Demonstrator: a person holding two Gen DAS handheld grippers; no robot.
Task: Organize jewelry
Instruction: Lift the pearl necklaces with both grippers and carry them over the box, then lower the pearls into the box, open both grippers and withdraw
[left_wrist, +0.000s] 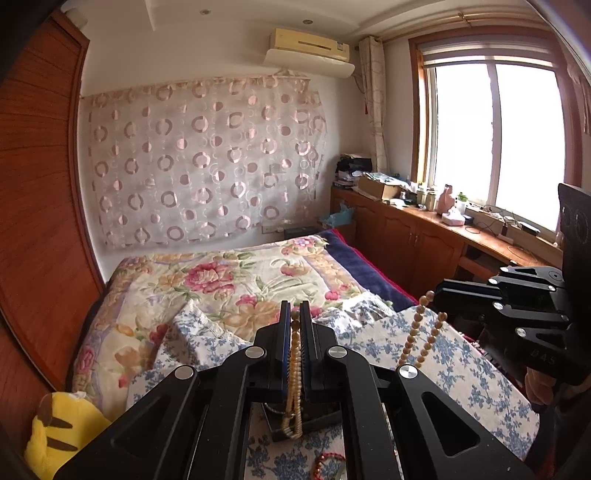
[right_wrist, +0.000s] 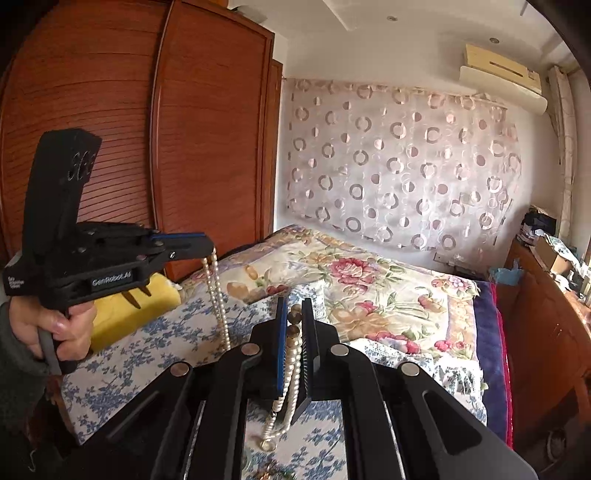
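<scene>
My left gripper (left_wrist: 294, 314) is shut on a pearl necklace (left_wrist: 294, 373) that hangs in a loop down over a dark jewelry box (left_wrist: 306, 419). It also shows in the right wrist view (right_wrist: 210, 246) with the pearl strand (right_wrist: 218, 299) dangling. My right gripper (right_wrist: 294, 308) is shut on a second necklace of pearls and brown beads (right_wrist: 288, 384), raised above the blue floral cloth. In the left wrist view this gripper (left_wrist: 437, 291) holds the brown bead strand (left_wrist: 417, 332). A red bead bracelet (left_wrist: 327, 463) lies on the cloth near the box.
A bed with a floral quilt (left_wrist: 236, 280) lies ahead, a blue floral cloth (left_wrist: 454, 354) over its near end. A yellow plush toy (left_wrist: 62, 432) sits at the left. A wooden wardrobe (right_wrist: 147, 129) stands left, a cluttered counter (left_wrist: 443, 221) under the window right.
</scene>
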